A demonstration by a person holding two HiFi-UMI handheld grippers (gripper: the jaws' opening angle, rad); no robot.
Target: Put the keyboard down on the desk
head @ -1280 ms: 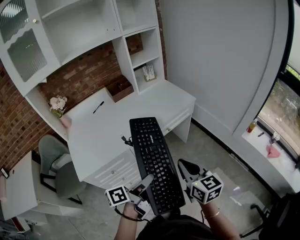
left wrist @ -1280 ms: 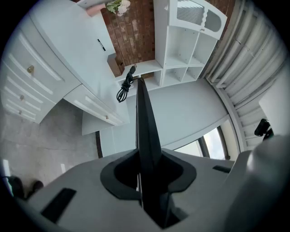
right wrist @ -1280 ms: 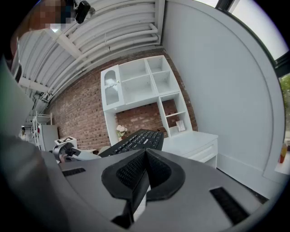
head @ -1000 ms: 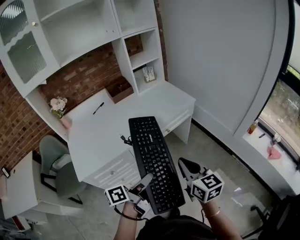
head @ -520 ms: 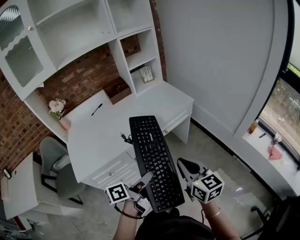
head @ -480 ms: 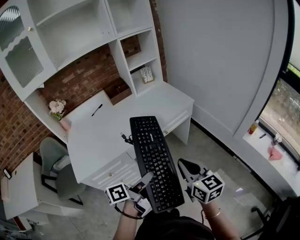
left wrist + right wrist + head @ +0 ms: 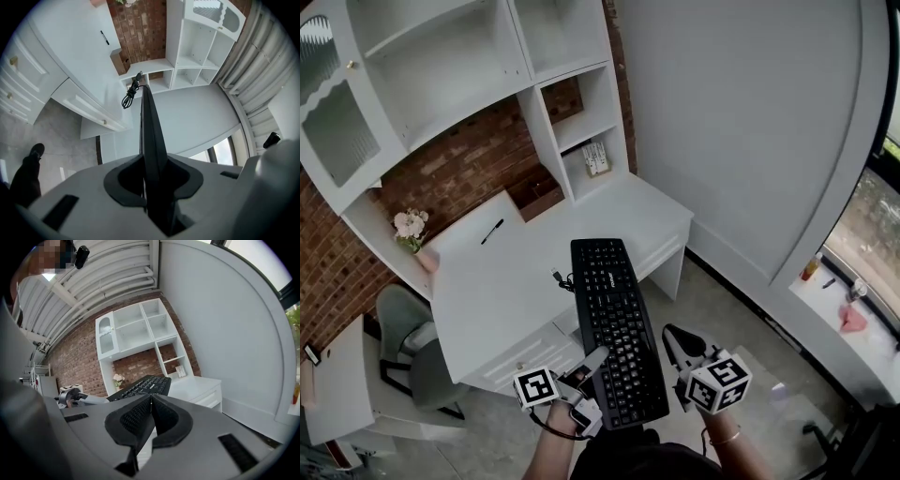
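My left claw is clamped on the keyboard, which runs edge-on straight out from between the pads. In the head view the left claw has the board by its near left corner. The keyboard is in the air, keys up, with its length pointing away from me. Its far end is over the front part of the desk and its near end is out over the floor. It is not down on the desktop. A coiled cable hangs at the far left corner; the left gripper view shows that cable dangling beside the board's tip.

My right claw has its jaws together with nothing between them. The keyboard lies past it to the left. From above, the right claw sits just beside the board's right edge near the close end. I cannot tell whether it touches.

On the desk a pen lies toward the back, well apart from the board. Flowers stand at the back left corner.
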